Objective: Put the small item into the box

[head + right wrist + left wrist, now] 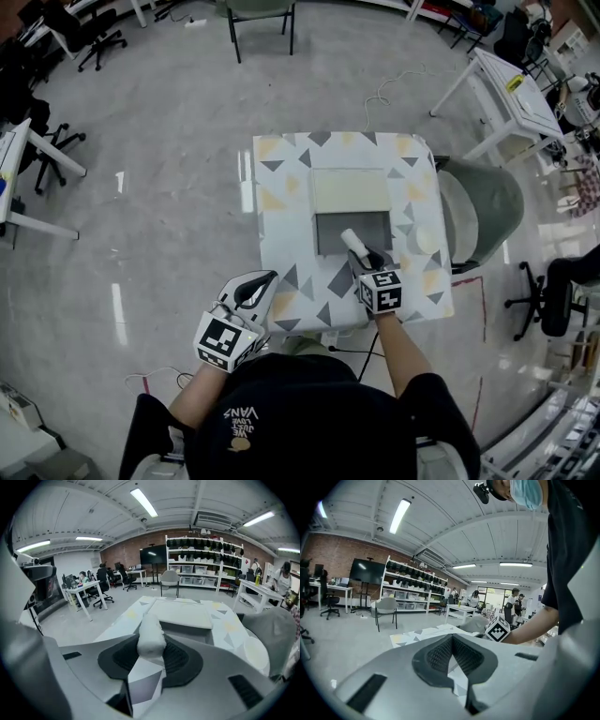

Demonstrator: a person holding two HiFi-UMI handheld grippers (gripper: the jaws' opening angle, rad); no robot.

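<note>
One small white roll (pixel 354 243) sits clamped in the right gripper (pixel 361 255), held over the near edge of the open box (pixel 328 234) at the middle of the table (pixel 281 187), likely for dropping in. Off the table's near-left corner, the left gripper (pixel 255 289) hangs clear, jaws together and empty.

"vans" – upside down – on the black cap (pixel 281 422)

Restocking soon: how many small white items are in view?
1: the white roll is clamped in the right gripper, at the open box's near edge. The left gripper is shut and empty.
</note>
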